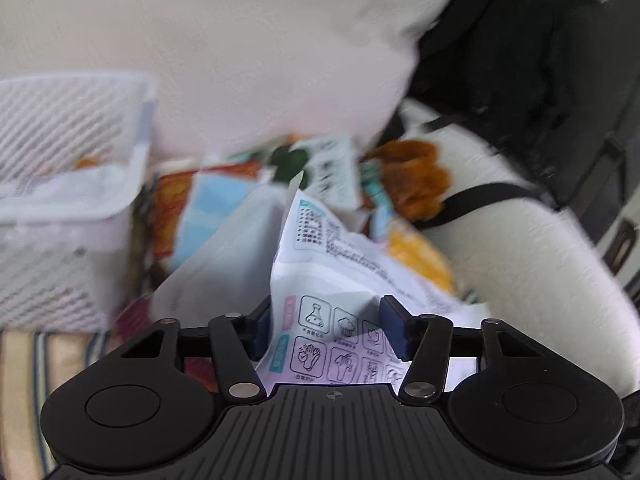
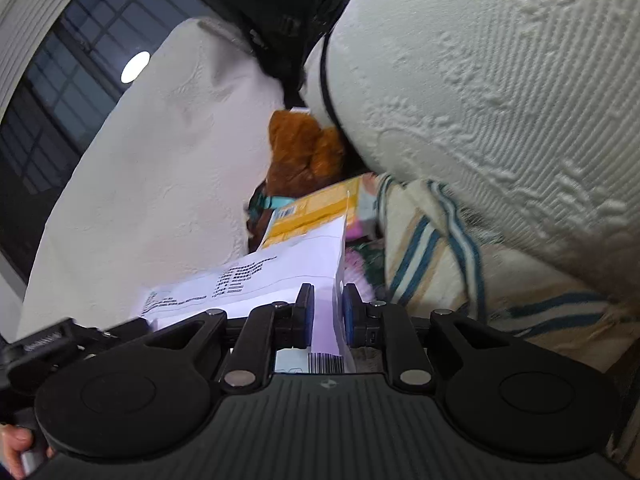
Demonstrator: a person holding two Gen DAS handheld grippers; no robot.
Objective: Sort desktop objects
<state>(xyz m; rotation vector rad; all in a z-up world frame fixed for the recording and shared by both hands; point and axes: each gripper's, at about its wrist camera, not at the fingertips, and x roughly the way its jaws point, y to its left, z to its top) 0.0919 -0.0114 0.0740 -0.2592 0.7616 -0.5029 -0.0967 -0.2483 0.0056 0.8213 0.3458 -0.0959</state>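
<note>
A white printed packet [image 1: 320, 280] with icons and a code square stands between the pads of my left gripper [image 1: 326, 330]; the jaws are wide apart, the packet touches the left pad and stands clear of the right one. In the right wrist view my right gripper [image 2: 325, 316] is shut on the edge of a white printed packet [image 2: 280, 276] with a barcode. Whether both views show one packet I cannot tell. Behind lie a pile of snack packets [image 1: 208, 200], a yellow packet [image 2: 316, 208] and a brown plush toy [image 1: 416, 176], which also shows in the right wrist view [image 2: 304, 152].
A white slatted basket [image 1: 64, 184] stands at the left. White cushions [image 1: 260, 48] rise behind the pile, a black bag [image 1: 500, 52] at the back right. A striped cloth [image 2: 436, 264] and a textured white cushion [image 2: 500, 100] are at the right.
</note>
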